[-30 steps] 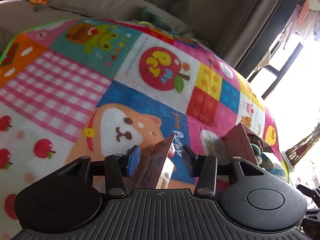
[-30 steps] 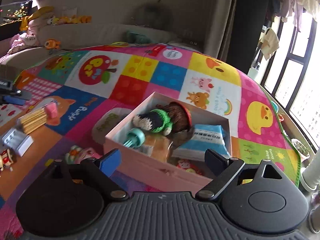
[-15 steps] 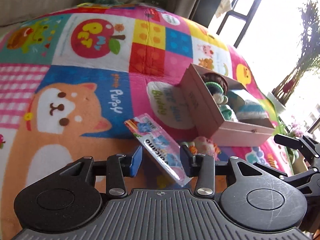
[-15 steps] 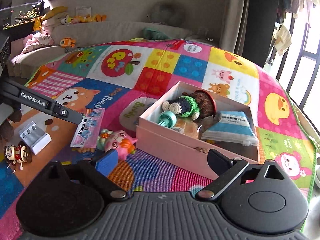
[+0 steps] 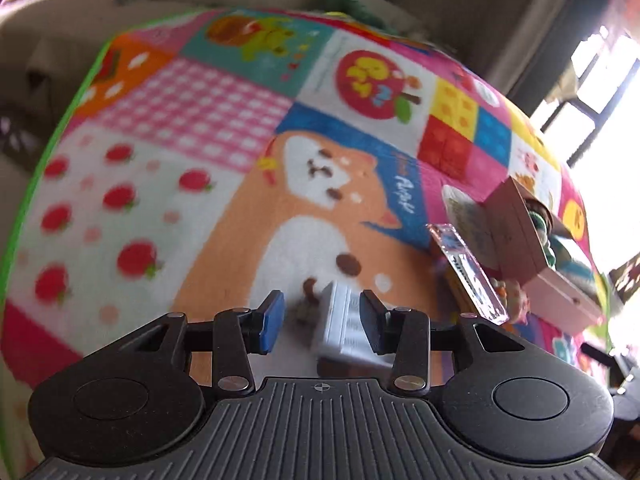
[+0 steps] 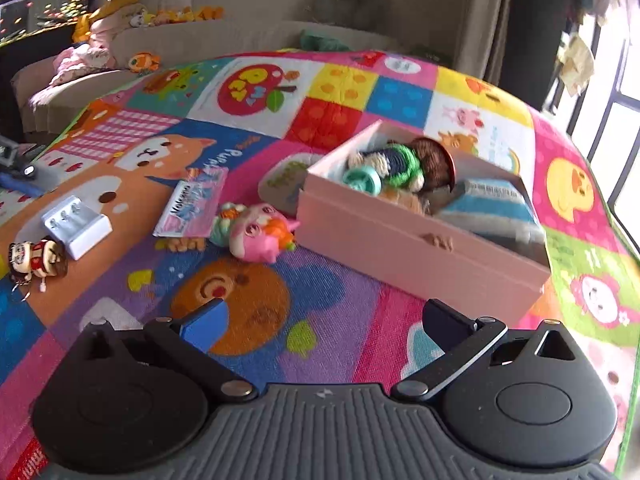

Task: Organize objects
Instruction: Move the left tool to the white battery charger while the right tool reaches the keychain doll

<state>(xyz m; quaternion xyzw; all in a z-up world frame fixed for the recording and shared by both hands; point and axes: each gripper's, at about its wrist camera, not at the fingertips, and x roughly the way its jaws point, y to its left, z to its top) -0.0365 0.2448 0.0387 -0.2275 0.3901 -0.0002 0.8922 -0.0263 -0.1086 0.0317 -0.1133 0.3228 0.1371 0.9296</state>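
My left gripper [image 5: 321, 321] is open, its jaws on either side of a white battery charger [image 5: 345, 326] that lies on the play mat; it also shows in the right wrist view [image 6: 76, 225]. The Volcano packet [image 6: 193, 209] lies flat on the mat, also seen in the left wrist view [image 5: 466, 268]. The pink box [image 6: 416, 236] holds a knitted doll [image 6: 394, 166], a teal spool [image 6: 362, 180] and a blue tissue pack [image 6: 492, 204]. My right gripper [image 6: 326, 324] is open and empty, in front of the box.
A pink plush toy [image 6: 256, 232] lies between the packet and the box. A small figurine [image 6: 36, 260] lies at the left beside the charger. A sofa with soft toys [image 6: 120, 28] runs behind the mat. Windows are at the right.
My left gripper let go of the Volcano packet, which now lies on the mat, and moved left over the white charger. My right gripper drew back from the box.
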